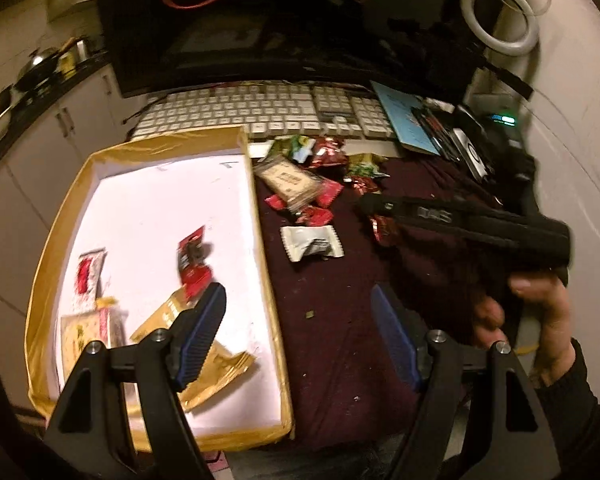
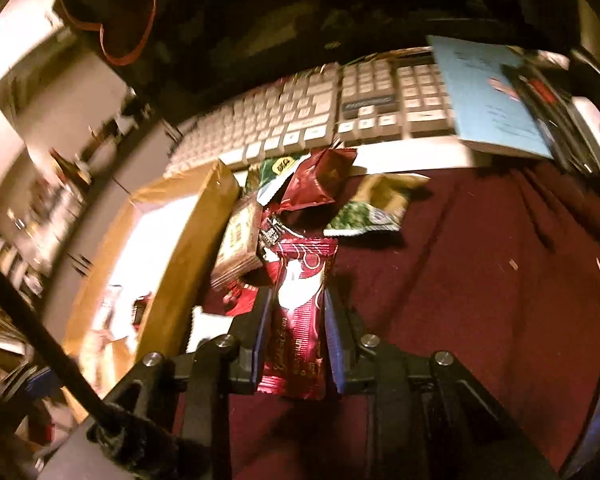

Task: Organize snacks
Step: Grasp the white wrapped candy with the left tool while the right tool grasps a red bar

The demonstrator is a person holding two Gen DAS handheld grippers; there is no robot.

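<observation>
A red snack packet is gripped, ready to be carried to the box.

In the right wrist view, the right claw [image 2: 296, 332] is clamped on a red packet [image 2: 300, 300] at lower centre, seemingly lifted above the dark red surface [image 2: 480, 300]. The left claw [image 1: 296, 336] is held wide apart and empty over the box [image 1: 266, 240], where several packets are already laid. More snacks [image 1: 312, 176] are left near the keyboard [image 1: 260, 112]. Next, a carry leftward over the box wall and a release are called for.
</observation>
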